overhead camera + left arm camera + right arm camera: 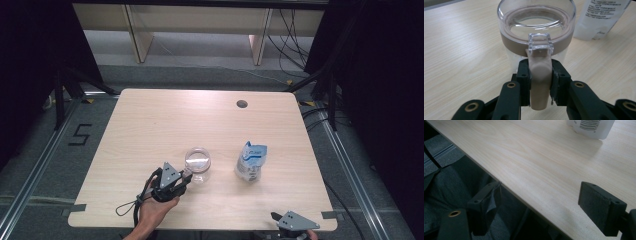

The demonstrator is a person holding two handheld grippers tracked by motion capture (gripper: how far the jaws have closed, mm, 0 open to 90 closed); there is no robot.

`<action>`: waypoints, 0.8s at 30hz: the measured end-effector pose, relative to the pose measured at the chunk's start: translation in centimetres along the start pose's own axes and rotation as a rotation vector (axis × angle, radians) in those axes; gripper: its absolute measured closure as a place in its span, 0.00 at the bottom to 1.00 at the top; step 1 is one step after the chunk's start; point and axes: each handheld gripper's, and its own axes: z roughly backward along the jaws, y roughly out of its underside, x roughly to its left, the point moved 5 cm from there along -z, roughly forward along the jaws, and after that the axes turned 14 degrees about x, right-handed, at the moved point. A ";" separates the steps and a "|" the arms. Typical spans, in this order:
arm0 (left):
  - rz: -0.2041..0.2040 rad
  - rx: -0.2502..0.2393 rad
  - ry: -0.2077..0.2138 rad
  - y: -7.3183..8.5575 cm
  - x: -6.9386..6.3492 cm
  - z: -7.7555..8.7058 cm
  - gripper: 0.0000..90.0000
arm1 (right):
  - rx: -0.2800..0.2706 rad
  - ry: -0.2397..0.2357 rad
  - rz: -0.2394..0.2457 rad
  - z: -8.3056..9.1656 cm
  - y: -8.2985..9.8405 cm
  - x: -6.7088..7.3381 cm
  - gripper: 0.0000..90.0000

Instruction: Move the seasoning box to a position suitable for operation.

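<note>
Pale wooden surface [150, 130] carries a clear jug [198, 164] near its middle; the left hand-held gripper [539, 82] clamps its handle [539, 82]. Possibly full, it could tip sideways. The right hand-held gripper [536, 202] idles, jaws apart.

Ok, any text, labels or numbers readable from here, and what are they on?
"5": black mark on the floor left of the table.
Blue print on the white bag: too blurred to read.
Fine print on it in the left gripper view, barcode digits in the right gripper view: too small to read.
</note>
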 end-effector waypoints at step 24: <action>-0.229 -0.045 0.276 1.3 -1.5 1.0 0.81 | -0.001 -0.013 -0.001 -0.1 0.0 0.0 0.22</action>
